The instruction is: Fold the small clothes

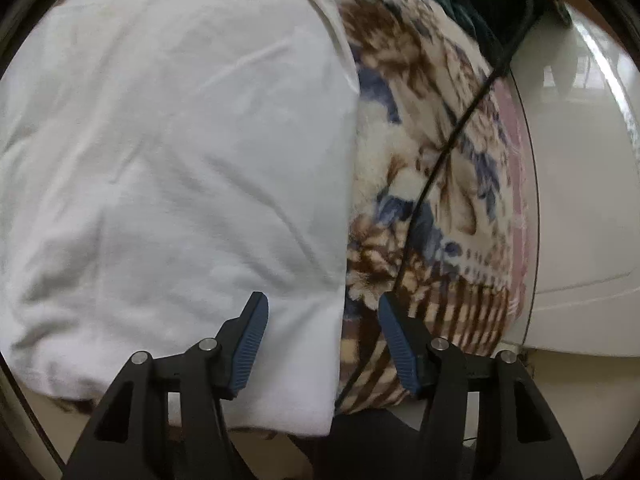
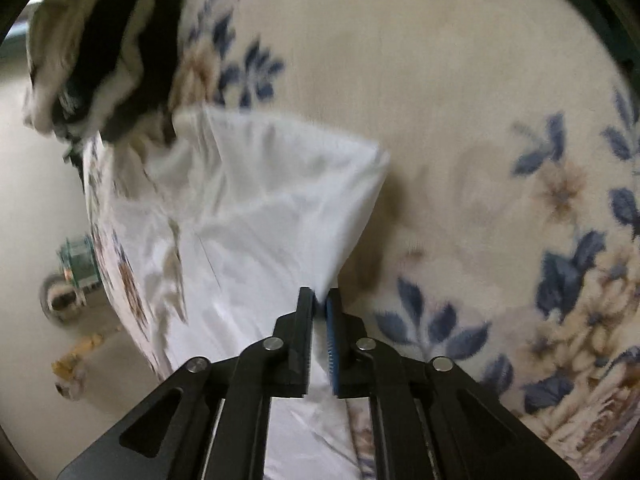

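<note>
White cloth (image 2: 256, 208) lies on the flowered blanket (image 2: 480, 120); the right gripper (image 2: 320, 300) is clamped on its edge, the left gripper (image 1: 320, 308) stands apart above it. The thin edge could slip out, spoiling the fold.

garment (image 1: 172, 168): white | blanket (image 1: 432, 184): cream, blue-brown floral | tool pads (image 1: 250, 344): blue

A garment (image 1: 172, 168) is lying on a blanket (image 1: 432, 184), a cable (image 1: 444, 148) is running across it, and a clothes pile (image 2: 104, 52) is sitting behind.
</note>
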### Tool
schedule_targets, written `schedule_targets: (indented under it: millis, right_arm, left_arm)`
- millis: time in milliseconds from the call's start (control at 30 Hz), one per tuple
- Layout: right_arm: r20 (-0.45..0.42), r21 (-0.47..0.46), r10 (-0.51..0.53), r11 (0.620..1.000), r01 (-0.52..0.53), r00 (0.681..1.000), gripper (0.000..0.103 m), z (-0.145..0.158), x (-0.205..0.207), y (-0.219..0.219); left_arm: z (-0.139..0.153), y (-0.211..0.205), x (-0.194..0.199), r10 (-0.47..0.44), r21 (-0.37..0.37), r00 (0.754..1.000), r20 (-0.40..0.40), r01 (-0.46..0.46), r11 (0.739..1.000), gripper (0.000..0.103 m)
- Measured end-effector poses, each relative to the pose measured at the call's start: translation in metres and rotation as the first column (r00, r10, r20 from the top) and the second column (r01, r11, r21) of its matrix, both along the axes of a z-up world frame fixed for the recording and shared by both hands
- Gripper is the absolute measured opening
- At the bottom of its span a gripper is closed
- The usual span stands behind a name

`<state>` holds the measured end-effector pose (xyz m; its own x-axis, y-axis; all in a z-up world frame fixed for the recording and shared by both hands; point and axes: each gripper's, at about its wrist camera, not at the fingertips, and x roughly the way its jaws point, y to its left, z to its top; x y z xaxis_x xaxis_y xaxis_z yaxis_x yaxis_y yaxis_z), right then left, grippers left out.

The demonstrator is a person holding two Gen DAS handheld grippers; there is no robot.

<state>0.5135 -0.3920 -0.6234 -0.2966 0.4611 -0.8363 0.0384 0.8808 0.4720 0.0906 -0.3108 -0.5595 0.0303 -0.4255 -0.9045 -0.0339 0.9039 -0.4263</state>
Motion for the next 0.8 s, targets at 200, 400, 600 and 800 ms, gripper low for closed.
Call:
schedule_targets:
  millis: [200, 400, 600, 800]
  right_arm:
    - [-0.016, -0.035, 0.032, 0.999, -0.033, 0.999, 0.042, -0.012, -0.015, -0.012]
    - [0.018, -0.013, -0.051, 0.999, 0.052, 0.999, 0.028, -0.018, -0.011, -0.011]
    - [0.099, -0.023, 0.001, 1.0, 0.002, 0.995, 0.006, 0.007, -0.007, 0.009]
    - [0.142, -0.024, 0.034, 0.999, -0.031, 0.989, 0.005, 0.047, -0.001, 0.028]
  left_arm:
    - [-0.024, -0.034, -0.002, -0.136, 0.124, 0.991, 0.002, 0.134, 0.983, 0.052]
    - [0.003, -0.03, -0.008, -0.16, 0.171, 0.979, 0.124, 0.138, 0.976, 0.001]
    - [0.039, 0.017, -0.015, -0.016, 0.137, 0.99, 0.143, -0.004, 0.991, 0.001]
    - [0.067, 0.088, -0.022, 0.229, 0.064, 0.965, 0.128, -0.239, 0.969, 0.001]
